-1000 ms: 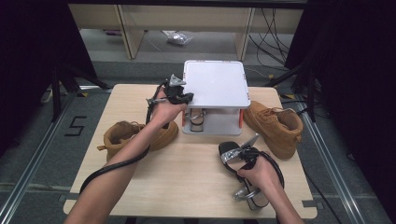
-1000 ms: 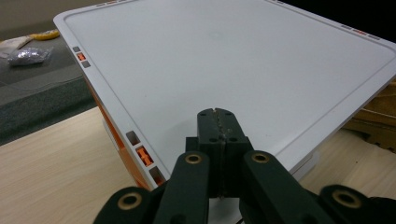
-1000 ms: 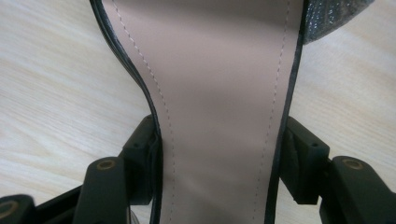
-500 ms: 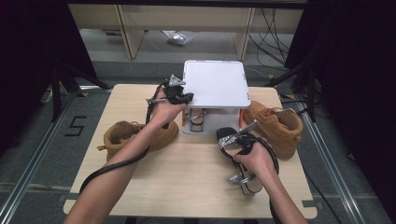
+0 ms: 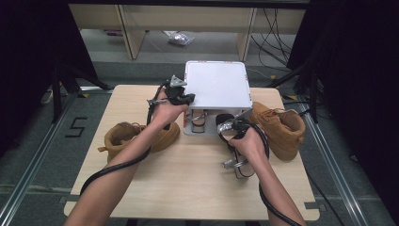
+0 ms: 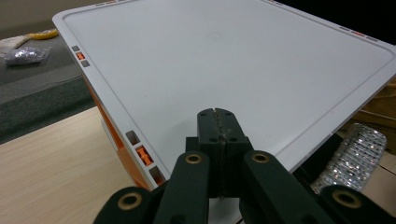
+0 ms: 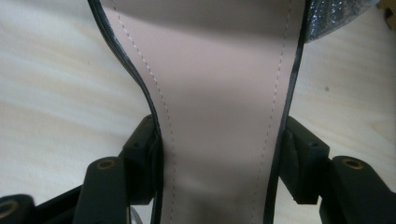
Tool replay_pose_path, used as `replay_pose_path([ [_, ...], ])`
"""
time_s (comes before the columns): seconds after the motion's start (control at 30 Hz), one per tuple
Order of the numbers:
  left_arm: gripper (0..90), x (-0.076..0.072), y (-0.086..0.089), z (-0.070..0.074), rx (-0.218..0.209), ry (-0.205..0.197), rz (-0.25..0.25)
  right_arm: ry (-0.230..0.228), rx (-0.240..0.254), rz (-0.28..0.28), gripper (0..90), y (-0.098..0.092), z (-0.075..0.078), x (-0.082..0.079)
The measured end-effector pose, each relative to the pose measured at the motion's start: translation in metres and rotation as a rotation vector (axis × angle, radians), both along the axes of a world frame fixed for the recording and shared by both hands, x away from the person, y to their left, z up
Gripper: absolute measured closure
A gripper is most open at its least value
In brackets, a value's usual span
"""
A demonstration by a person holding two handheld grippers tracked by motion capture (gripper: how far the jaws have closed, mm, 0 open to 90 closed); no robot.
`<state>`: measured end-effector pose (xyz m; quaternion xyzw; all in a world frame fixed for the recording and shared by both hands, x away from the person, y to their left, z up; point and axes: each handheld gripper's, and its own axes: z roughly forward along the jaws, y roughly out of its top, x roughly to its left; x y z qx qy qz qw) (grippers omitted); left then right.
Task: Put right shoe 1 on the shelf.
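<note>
From the high view, we see the left gripper [image 5: 184,98] resting on the near left edge of the white box lid [image 5: 217,84], while the right gripper [image 5: 229,126] holds a black sandal [image 5: 226,120] just in front of the box, between two tan boots on the table [image 5: 188,179].

In the left gripper view, our jaws are pressed fully together with nothing between them, over the lid [image 6: 233,65].

In the right gripper view, our jaws stand wide, clamping the sandal's pink insole [image 7: 219,116] by its edges.
</note>
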<state>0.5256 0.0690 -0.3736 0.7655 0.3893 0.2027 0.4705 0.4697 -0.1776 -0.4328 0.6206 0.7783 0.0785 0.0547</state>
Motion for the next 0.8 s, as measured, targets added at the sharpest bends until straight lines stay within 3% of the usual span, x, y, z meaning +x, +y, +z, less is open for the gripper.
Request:
replay_pose_path([
  [0.1, 89.9, 0.0, -0.001, -0.001, -0.024, -0.005, 0.003, -0.008, 0.005, -0.007, 41.0, 0.003, -0.005, 0.008],
  [0.27, 89.9, 0.0, -0.001, -0.001, -0.023, -0.006, 0.005, -0.017, 0.012, -0.072, 41.0, 0.009, -0.013, 0.017],
  [0.3, 89.9, 0.0, -0.001, -0.001, -0.023, -0.006, 0.005, -0.027, -0.013, -0.075, 41.0, 0.009, -0.014, 0.018],
  [0.37, 89.9, 0.0, -0.001, -0.001, -0.023, -0.006, 0.005, -0.048, -0.001, -0.024, 41.0, 0.005, -0.019, 0.02],
  [0.57, 90.0, 0.0, 0.0, -0.001, -0.008, -0.006, 0.0, -0.06, 0.001, -0.063, 40.8, 0.01, -0.023, 0.022],
  [0.63, 90.0, 0.0, 0.0, 0.0, -0.002, -0.002, 0.0, -0.094, 0.003, -0.022, 40.6, 0.007, -0.026, 0.025],
  [0.67, 89.9, -0.001, 0.0, 0.0, 0.0, -0.002, 0.0, -0.072, 0.012, -0.091, 40.6, 0.011, -0.026, 0.024],
  [0.73, 89.9, 0.0, 0.0, -0.001, -0.01, -0.007, 0.001, -0.067, 0.023, -0.146, 40.3, 0.015, -0.027, 0.024],
  [0.8, 89.9, 0.0, -0.001, -0.001, -0.025, -0.007, 0.002, -0.077, 0.025, -0.137, 39.5, 0.015, -0.031, 0.025],
])
